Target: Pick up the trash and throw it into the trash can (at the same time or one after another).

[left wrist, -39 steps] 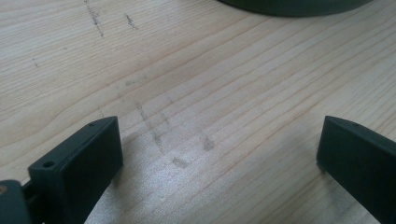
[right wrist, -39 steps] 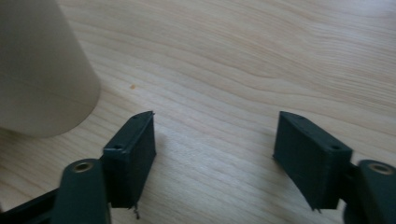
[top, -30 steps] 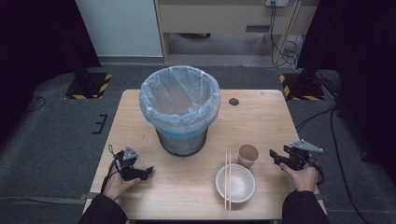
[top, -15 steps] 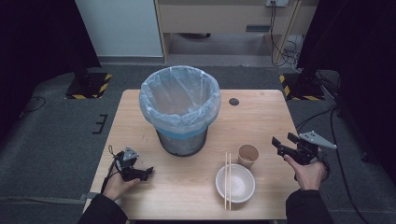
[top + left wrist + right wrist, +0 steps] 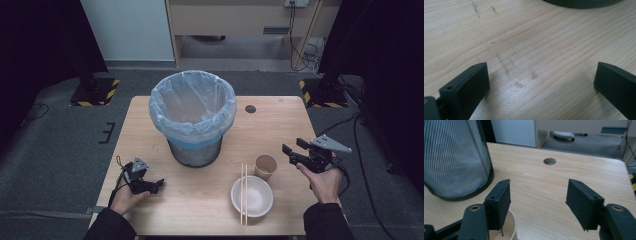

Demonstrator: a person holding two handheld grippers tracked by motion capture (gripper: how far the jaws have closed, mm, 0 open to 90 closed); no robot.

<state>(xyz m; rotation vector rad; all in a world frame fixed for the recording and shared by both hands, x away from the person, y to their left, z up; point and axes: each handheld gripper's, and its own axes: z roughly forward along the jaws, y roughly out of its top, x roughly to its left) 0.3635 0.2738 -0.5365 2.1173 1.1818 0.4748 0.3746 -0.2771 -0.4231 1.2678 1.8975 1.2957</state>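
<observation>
The right gripper (image 5: pixel 291 154) is hovering just right of the paper cup (image 5: pixel 265 167), jaws spread wide with nothing between them; they have just been closing in a little from their widest. In the right gripper view the cup's rim (image 5: pixel 510 225) is sitting under the left-hand jaw, not yet between the two. The left gripper (image 5: pixel 156 184) is resting low on the table (image 5: pixel 285 117) at the near left, jaws also gaping and empty, with bare wood between them.

The cup is standing upright at the near right of the table, just far-right of the white bowl (image 5: pixel 252 196), right of the lined bin (image 5: pixel 192 117). A pair of chopsticks (image 5: pixel 243 192) is lying across the bowl's left side.

Handling, as a judgement: the cup is looking light, thin-walled and easy to crush or tip, so a gentle squeeze across the upper wall, just below the stiffer rolled rim, is looking safest. Pinching too hard is likely going to oval it; nudging the side is likely going to knock it over.

Looks: a small tan-brown paper cup, pale inside, tapering slightly, seemingly empty, though the bottom is barely showing.
</observation>
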